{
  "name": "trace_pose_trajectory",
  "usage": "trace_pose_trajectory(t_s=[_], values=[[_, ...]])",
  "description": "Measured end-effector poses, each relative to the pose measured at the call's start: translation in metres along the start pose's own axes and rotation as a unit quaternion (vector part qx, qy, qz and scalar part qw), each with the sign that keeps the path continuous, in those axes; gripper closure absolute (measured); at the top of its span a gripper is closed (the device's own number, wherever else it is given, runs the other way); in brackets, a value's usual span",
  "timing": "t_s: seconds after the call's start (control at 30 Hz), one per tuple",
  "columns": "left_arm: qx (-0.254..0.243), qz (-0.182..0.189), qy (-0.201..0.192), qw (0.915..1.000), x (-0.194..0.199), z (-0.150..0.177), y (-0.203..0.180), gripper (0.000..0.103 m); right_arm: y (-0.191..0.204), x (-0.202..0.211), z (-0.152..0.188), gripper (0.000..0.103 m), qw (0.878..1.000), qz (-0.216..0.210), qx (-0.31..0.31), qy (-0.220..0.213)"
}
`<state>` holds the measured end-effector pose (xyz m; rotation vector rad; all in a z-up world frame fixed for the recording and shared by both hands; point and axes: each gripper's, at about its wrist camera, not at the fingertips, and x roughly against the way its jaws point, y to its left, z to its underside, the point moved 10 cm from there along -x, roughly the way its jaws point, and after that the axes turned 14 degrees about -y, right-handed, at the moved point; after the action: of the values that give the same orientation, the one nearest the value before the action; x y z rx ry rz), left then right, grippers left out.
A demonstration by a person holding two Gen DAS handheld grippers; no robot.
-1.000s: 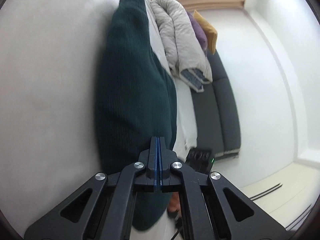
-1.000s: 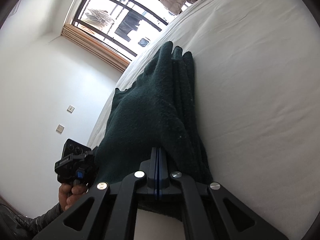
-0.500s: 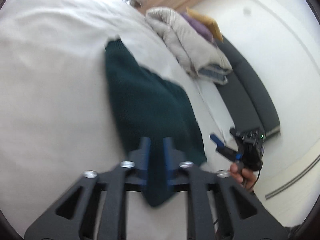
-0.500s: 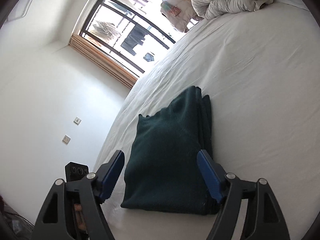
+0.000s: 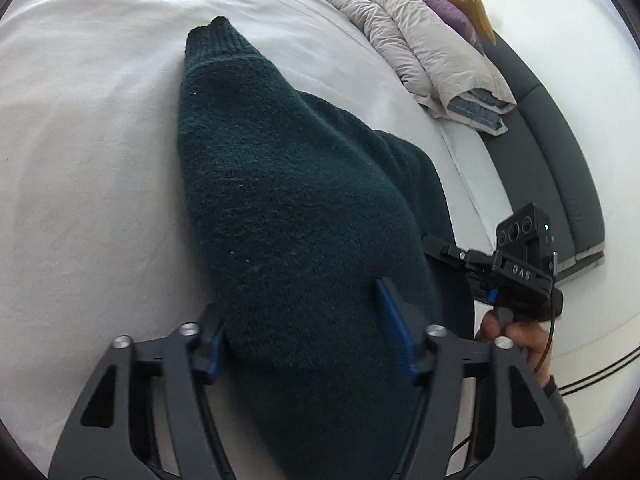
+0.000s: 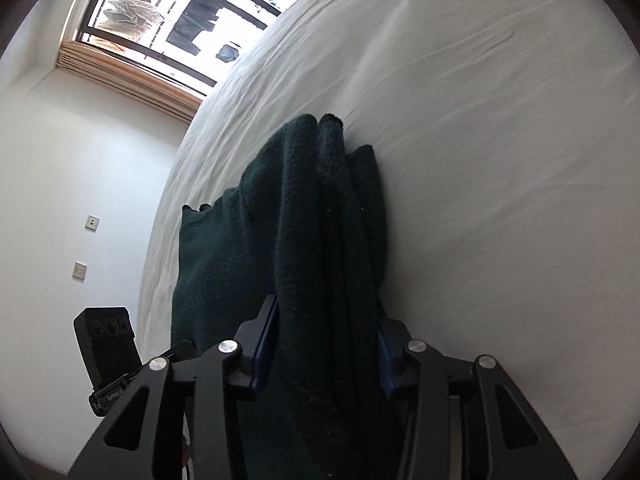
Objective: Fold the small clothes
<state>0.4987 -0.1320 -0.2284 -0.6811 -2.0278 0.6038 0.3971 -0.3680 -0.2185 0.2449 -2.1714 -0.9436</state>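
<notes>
A dark green knitted sweater lies folded on the white bed. My left gripper is open, its blue-padded jaws on either side of the sweater's near end. In the right wrist view the same sweater shows its stacked folded edges. My right gripper is open too, its jaws straddling the thick folded edge. The right gripper's body shows in the left wrist view at the sweater's right side.
A beige quilt with purple and yellow pillows lies at the bed's far end. A dark grey bench runs along the bed's right side. A window and a white wall with sockets stand beyond the bed.
Both grippers were shut on the sweater a second ago. They have opened and now sit close over the folded sweater's near end, with the cloth between the jaws.
</notes>
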Motion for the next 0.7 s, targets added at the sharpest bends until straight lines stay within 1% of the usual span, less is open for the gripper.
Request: trace_pose_trajectory(t_s=[0.03, 0.07, 0.13, 0.17, 0.27, 0.3, 0.4, 0.47, 0.5, 0.57, 0.63, 0.7], values=[[0.014, 0.002, 0.001, 0.9999, 0.0, -0.001, 0.001, 0.058, 0.005, 0.003, 0.003, 0.071, 1.0, 0.007, 0.008, -0.001], [0.026, 0.011, -0.002, 0.9996, 0.005, -0.002, 0.002, 0.067, 0.009, 0.005, 0.004, 0.073, 1.0, 0.017, 0.02, -0.004], [0.034, 0.024, -0.006, 0.9991, 0.012, -0.004, 0.0, 0.071, 0.021, 0.015, 0.006, 0.076, 0.999, 0.031, 0.038, -0.013], [0.037, 0.025, -0.007, 0.999, 0.022, -0.006, -0.001, 0.072, 0.033, 0.021, 0.009, 0.076, 0.999, 0.025, 0.044, -0.018], [0.001, 0.017, -0.031, 0.9994, 0.08, -0.011, -0.007, 0.072, 0.076, 0.034, 0.027, 0.077, 0.997, 0.008, 0.078, -0.021], [-0.002, 0.015, -0.035, 0.9993, 0.097, -0.013, -0.009, 0.072, 0.093, 0.038, 0.037, 0.077, 0.996, 0.001, 0.088, -0.019], [-0.014, 0.003, -0.05, 0.9986, 0.168, -0.015, -0.001, 0.072, 0.135, 0.048, 0.068, 0.077, 0.996, -0.026, 0.084, -0.017], [-0.034, -0.014, -0.06, 0.9975, 0.215, -0.007, 0.008, 0.071, 0.163, 0.054, 0.091, 0.077, 0.995, -0.049, 0.086, -0.014], [-0.039, -0.02, -0.062, 0.9971, 0.234, -0.006, 0.008, 0.071, 0.176, 0.057, 0.106, 0.077, 0.995, -0.062, 0.083, -0.01], [-0.046, -0.034, -0.071, 0.9958, 0.271, 0.006, 0.02, 0.071, 0.205, 0.055, 0.139, 0.077, 0.993, -0.082, 0.079, 0.003], [-0.048, -0.049, -0.079, 0.9945, 0.31, 0.02, 0.036, 0.071, 0.223, 0.053, 0.173, 0.077, 0.992, -0.088, 0.093, 0.016], [-0.043, -0.058, -0.086, 0.9937, 0.335, 0.033, 0.051, 0.071, 0.234, 0.049, 0.204, 0.077, 0.991, -0.094, 0.093, 0.03]])
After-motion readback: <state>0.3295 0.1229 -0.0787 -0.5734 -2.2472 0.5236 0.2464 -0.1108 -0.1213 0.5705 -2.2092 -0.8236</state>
